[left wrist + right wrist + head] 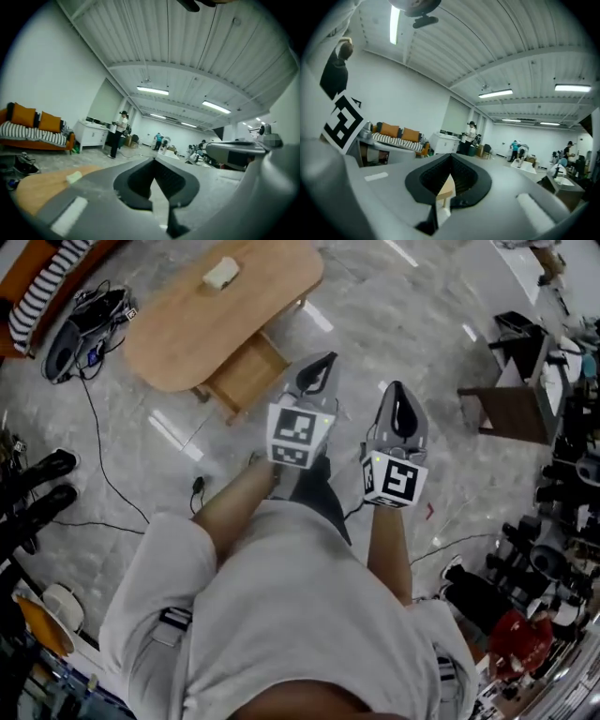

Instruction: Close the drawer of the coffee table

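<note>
1. Broadly, the pale stone floor (394, 343) fills most of the head view. You stand on it well apart from the work, so nothing is within reach yet.
2. The coffee table (262, 296) sits up and to the left of you. Its oval wooden tabletop (178, 324) is bare but for one small thing.
3. The drawer (246, 379) stands pulled out from under the tabletop on the side facing you, so the task is not yet done. I judge its front to be the face you should push.
4. Your left tool (317, 371) is held out level ahead of you, its jaws fully together with nothing between them. That suits a push better than a grasp.
5. Your right tool (398, 407) is just beside it, likewise narrow and empty. The light wood showing through its jaw gap in the right gripper view seems to be the table beyond, not something held.
6. The small white object (221, 274) lies near the tabletop's far end, well apart from the drawer, so it should not get in your way.
</note>
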{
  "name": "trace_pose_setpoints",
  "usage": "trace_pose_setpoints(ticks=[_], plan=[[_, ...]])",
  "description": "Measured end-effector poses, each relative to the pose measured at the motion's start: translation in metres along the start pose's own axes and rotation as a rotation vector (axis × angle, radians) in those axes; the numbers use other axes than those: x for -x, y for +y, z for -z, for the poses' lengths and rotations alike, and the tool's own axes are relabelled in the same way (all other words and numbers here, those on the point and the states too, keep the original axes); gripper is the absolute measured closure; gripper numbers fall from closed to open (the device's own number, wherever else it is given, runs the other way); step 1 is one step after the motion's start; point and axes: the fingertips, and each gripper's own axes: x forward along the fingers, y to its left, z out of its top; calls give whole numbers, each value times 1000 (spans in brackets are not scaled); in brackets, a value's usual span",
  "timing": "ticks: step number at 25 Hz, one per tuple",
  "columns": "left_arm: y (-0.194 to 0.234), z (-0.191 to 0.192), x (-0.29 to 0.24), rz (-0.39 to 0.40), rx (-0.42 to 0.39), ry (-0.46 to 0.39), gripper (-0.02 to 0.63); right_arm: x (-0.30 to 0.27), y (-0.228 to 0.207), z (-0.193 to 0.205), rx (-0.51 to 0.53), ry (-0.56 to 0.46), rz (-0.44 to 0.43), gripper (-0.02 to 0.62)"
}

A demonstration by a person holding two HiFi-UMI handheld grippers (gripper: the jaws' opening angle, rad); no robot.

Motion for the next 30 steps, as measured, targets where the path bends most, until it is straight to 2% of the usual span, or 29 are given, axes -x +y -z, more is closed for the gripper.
trace_pose_setpoints(ticks=[5,8,13,18,23,27,30], plan=[[89,0,1,-286,13,-8,586,-88,40,7,-18,-22,-268,589],[128,-3,9,-443,15,-16,586,-126,67,8,-20,-43,-429,589],[145,-11,10,-659,22,-49,586,-167,94,11,-27,-59,-688,589],[154,-3,34,-845,46,-44,586,-184,118,9,-7,-96,-882,589],[174,6,75,-975,59,-38,586,-190,149,22,78,-105,-981,589],[190,11,107,-1014,46,-17,586,-194,180,28,56,-71,-1025,589],[199,24,122,-1010,65,-9,586,-190,203,31,55,-59,-1043,589]])
